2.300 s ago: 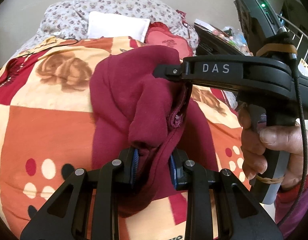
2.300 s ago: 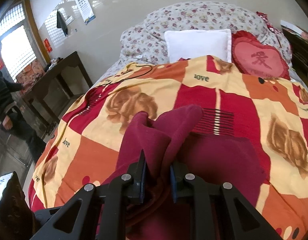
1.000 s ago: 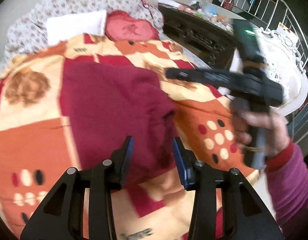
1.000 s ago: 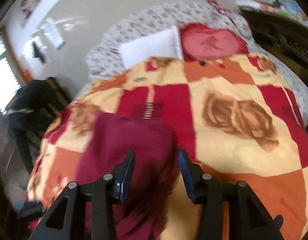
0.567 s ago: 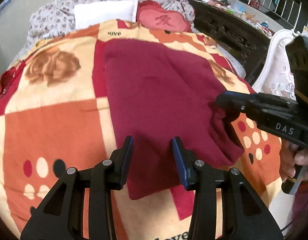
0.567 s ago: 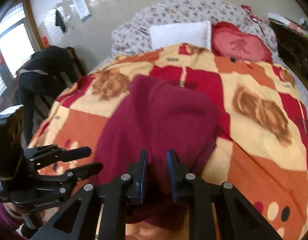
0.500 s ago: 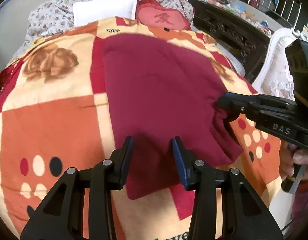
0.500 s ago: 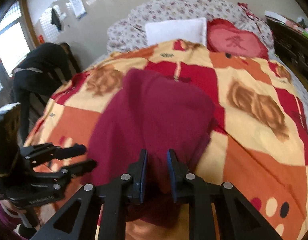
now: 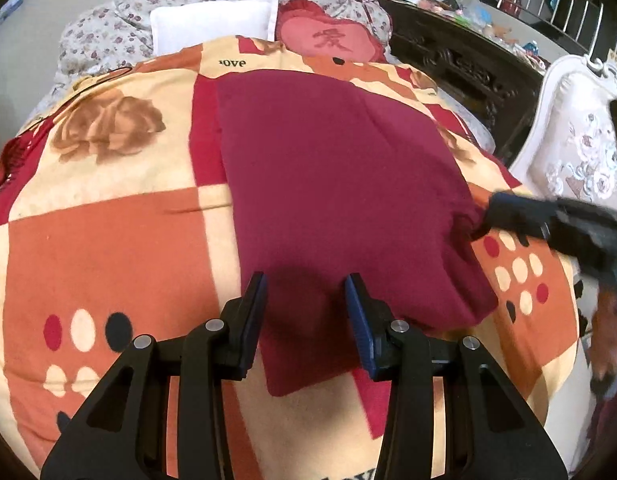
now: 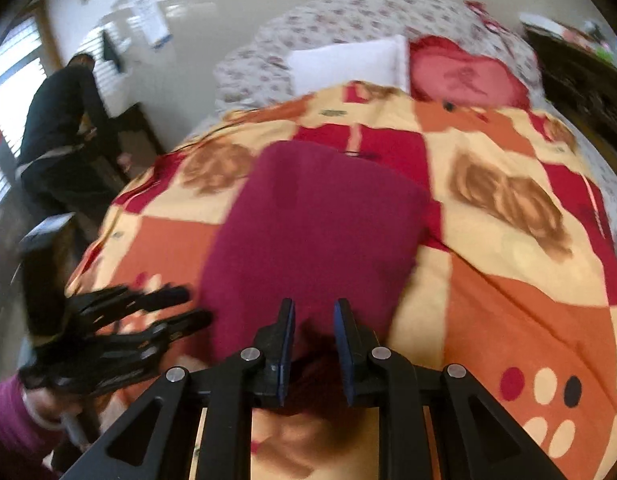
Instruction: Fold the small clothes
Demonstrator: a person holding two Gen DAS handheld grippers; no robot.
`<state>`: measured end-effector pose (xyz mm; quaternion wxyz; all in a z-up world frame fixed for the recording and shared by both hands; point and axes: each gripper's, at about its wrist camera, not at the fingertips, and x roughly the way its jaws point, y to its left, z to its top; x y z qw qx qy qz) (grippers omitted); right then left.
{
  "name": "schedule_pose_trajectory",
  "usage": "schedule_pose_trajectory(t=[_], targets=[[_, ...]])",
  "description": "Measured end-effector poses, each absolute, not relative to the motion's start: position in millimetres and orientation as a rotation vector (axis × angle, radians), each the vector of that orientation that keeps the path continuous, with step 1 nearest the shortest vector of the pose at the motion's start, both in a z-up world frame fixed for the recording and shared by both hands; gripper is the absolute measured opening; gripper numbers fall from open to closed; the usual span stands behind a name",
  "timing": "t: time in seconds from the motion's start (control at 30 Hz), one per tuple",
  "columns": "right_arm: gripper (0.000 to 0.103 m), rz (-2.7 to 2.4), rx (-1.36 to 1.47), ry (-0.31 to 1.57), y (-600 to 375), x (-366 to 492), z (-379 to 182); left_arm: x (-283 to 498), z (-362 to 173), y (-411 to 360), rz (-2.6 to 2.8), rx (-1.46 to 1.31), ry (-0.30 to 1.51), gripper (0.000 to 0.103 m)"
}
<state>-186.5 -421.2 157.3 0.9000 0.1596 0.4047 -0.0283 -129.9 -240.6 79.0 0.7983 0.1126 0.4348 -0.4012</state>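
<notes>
A dark red garment [image 9: 340,196] lies spread flat on the patterned blanket [image 9: 108,248]; it also shows in the right wrist view [image 10: 316,232]. My left gripper [image 9: 306,288] is open and empty, over the garment's near edge. My right gripper [image 10: 314,316] is open with a narrow gap, just above the garment's near right corner, holding nothing. In the left wrist view the right gripper [image 9: 484,220] is blurred at the garment's right edge. In the right wrist view the left gripper [image 10: 188,304] is blurred at the garment's left side.
A white pillow [image 9: 212,24] and a red heart cushion [image 9: 328,40] lie at the bed's head. A dark wooden cabinet [image 9: 460,64] and a white chair [image 9: 576,148] stand to the right. A person in black [image 10: 56,120] bends by a dark table at the left.
Both grippers let go of the garment, which went from bunched to spread flat. The right gripper re-shut on its near right corner half a second ago and has now opened slightly.
</notes>
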Motion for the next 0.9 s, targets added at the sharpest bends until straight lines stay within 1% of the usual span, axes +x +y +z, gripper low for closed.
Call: schedule_pose_trajectory(t=[0.1,0.2,0.23,0.3,0.37,0.43,0.47,0.5,0.53,0.57,0.63,0.7,0.9], targets=[[0.018,-0.019,0.304,0.873,-403.0,-182.2,143.0,-127.9,71.5,-245.5,-0.85,0.236,0.951,0.04],[0.018,-0.116,0.248,0.958,-401.4,-182.3,113.9,-129.0,66.4,-248.1,-0.848,0.235,0.955,0.04],[0.018,-0.159,0.271,0.988,-409.5,-185.4,99.6,-129.5,65.1,-248.1,-0.852,0.236,0.953,0.04],[0.018,-0.148,0.373,0.966,-422.8,-193.0,87.5,-129.2,63.8,-246.8,-0.87,0.228,0.963,0.04],[0.018,-0.119,0.445,0.931,-428.8,-200.3,91.4,-126.6,66.3,-243.4,-0.879,0.21,0.972,0.04],[0.018,-0.113,0.441,0.891,-429.4,-207.3,106.7,-121.2,72.4,-237.3,-0.886,0.176,0.971,0.041],[0.02,-0.124,0.426,0.867,-429.5,-211.5,115.5,-118.5,74.6,-235.0,-0.883,0.164,0.967,0.048],[0.026,-0.141,0.417,0.844,-431.2,-216.1,122.9,-115.2,77.1,-232.0,-0.878,0.15,0.962,0.057],[0.042,-0.158,0.429,0.81,-436.2,-221.7,130.8,-109.9,80.8,-227.9,-0.876,0.119,0.952,0.061],[0.061,-0.167,0.449,0.787,-441.0,-224.3,134.9,-105.9,82.7,-225.4,-0.874,0.095,0.944,0.065],[0.077,-0.192,0.503,0.732,-451.2,-227.5,139.5,-96.7,84.8,-224.0,-0.86,0.065,0.936,0.066],[0.078,-0.202,0.537,0.722,-460.3,-219.4,136.5,-88.8,82.6,-227.4,-0.85,0.065,0.947,0.066],[0.078,-0.181,0.63,0.79,-475.6,-179.3,107.4,-73.2,78.3,-238.5,-0.86,0.042,0.957,0.066]])
